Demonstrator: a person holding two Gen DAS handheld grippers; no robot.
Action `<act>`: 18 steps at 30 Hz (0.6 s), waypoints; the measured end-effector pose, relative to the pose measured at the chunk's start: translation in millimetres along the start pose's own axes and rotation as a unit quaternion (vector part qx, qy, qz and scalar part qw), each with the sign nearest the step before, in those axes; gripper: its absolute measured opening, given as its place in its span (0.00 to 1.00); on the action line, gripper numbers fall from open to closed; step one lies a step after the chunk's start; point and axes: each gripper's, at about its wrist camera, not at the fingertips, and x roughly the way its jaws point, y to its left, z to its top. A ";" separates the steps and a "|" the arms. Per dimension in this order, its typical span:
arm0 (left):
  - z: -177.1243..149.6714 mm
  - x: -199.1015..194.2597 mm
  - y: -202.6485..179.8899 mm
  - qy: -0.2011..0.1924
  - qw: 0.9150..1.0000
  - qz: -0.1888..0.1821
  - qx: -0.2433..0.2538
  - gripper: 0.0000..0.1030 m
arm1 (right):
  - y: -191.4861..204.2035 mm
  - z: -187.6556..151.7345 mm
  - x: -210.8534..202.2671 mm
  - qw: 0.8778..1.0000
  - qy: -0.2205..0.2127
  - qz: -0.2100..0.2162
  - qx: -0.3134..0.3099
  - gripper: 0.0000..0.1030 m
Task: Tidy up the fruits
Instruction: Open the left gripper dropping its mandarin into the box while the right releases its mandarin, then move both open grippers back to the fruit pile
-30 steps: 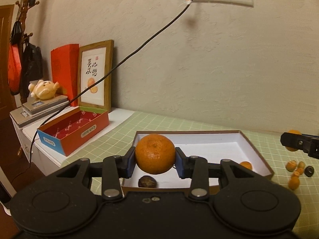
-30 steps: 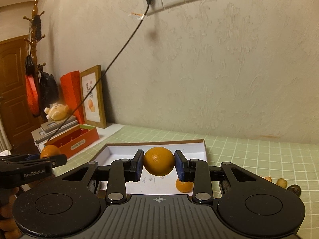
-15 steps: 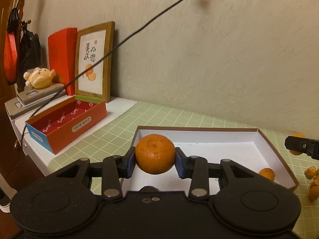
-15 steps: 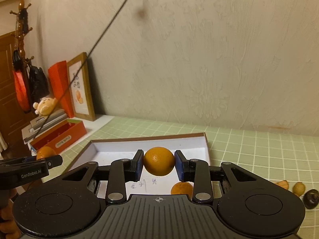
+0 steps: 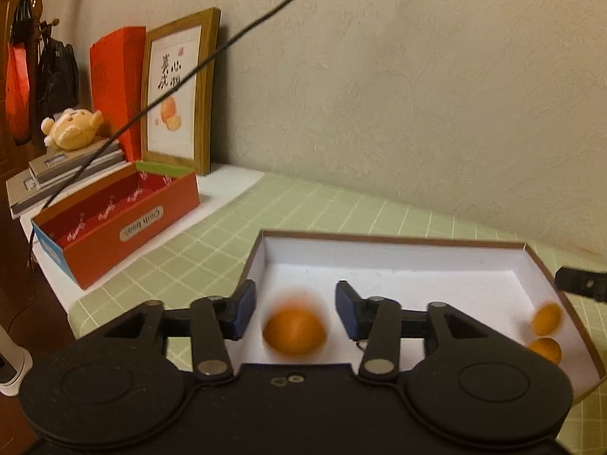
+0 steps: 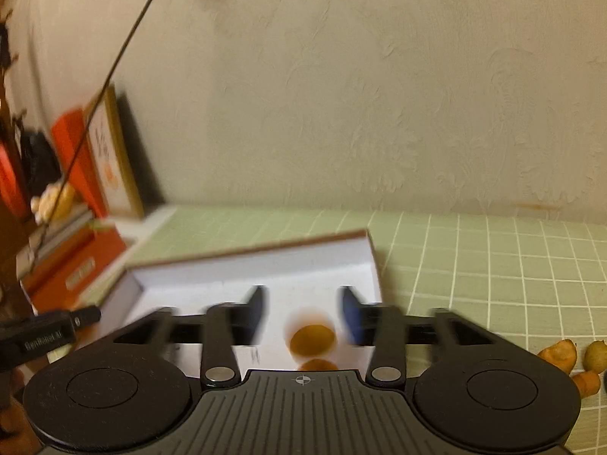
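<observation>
Left wrist view: the left gripper (image 5: 294, 309) hangs over the white box (image 5: 394, 252), its jaws opening, with a blurred orange (image 5: 294, 331) loose between them. Right wrist view: the right gripper (image 6: 302, 313) is over the same white box (image 6: 242, 269), jaws opening, and a smaller orange (image 6: 313, 339) is free between them, blurred.

Left gripper (image 5: 294, 309): matte black housing with two round discs at 7 and 5 o'clock, two angled link arms each pinned by a silver rivet, and dark blue pads on the fingers (image 5: 242, 313); two small screw heads sit at the centre of its smooth top edge. Right gripper (image 6: 303, 314): same black build, ribbed central panel with a white crosshair mark, silver rivets, blue-padded fingers (image 6: 353, 316). White lettering marks the left gripper's side, seen at 9 o'clock.
</observation>
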 end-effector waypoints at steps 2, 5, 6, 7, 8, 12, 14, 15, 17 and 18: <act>3.7 -6.1 -0.2 -0.015 1.000 0.014 0.000 0.66 | -0.6 4.4 -9.2 1.000 -0.026 -0.001 0.003 0.68; 12.2 -20.1 2.7 -0.037 0.999 0.017 -0.004 0.68 | -0.8 11.7 -26.9 0.998 -0.064 0.002 0.007 0.68; 15.1 -25.4 5.0 -0.045 0.999 0.019 -0.009 0.70 | -0.1 13.5 -33.8 0.997 -0.078 0.002 0.003 0.73; 17.9 -30.1 7.5 -0.051 0.998 0.020 -0.014 0.75 | 0.4 15.2 -40.4 0.996 -0.088 0.001 0.000 0.78; 19.8 -35.3 10.0 -0.058 0.998 0.024 -0.021 0.78 | -0.1 16.4 -47.1 0.995 -0.100 0.002 0.002 0.88; 24.6 -48.4 13.6 -0.066 0.997 0.025 -0.027 0.78 | 2.4 18.3 -61.9 0.993 -0.115 -0.004 -0.008 0.93; 24.4 -52.9 12.8 -0.063 0.997 0.025 -0.026 0.78 | 0.0 17.1 -66.3 0.994 -0.111 -0.004 -0.004 0.93; 24.2 -55.7 11.8 -0.062 0.997 0.024 -0.024 0.78 | -0.8 16.8 -67.5 0.994 -0.107 -0.006 -0.003 0.93; 23.2 -62.3 9.9 -0.061 0.998 0.020 -0.020 0.78 | -2.7 16.8 -72.2 0.994 -0.105 -0.006 -0.001 0.94; 22.0 -65.8 9.1 -0.061 0.998 0.019 -0.018 0.78 | -4.2 16.6 -76.4 0.994 -0.105 -0.008 -0.002 0.95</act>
